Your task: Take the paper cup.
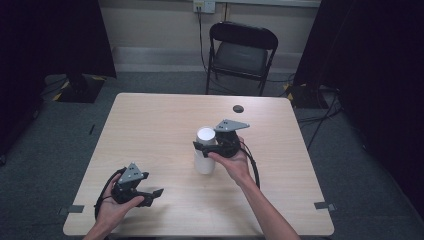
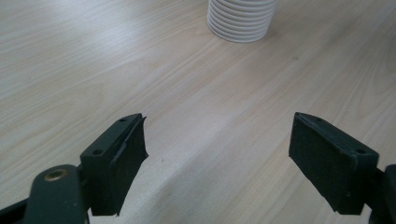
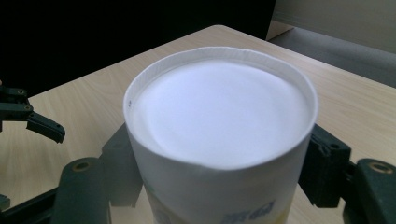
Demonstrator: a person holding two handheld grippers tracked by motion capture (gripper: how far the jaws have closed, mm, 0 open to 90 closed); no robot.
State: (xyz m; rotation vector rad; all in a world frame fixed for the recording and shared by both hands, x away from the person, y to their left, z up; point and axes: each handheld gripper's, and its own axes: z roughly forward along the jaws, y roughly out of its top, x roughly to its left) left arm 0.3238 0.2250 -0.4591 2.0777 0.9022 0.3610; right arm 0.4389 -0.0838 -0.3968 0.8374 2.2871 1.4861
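Cup stack [image 1: 205, 150] upright on desk [image 1: 150, 130]; right gripper [image 3: 219, 172] jaws astride top cup, contact unclear; left gripper [image 2: 215, 158] wide open, empty; lift apparently pending.

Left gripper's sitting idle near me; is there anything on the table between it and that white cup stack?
Nothing visible. Bare wooden table runs from the open left gripper to the white cup stack. The right gripper is at the stack's upper part, jaws on either side.

White paper cups [image 1: 204, 150] with faint, perhaps blue-and-yellow print; black grippers; pale wood-grain table [image 1: 150, 130].
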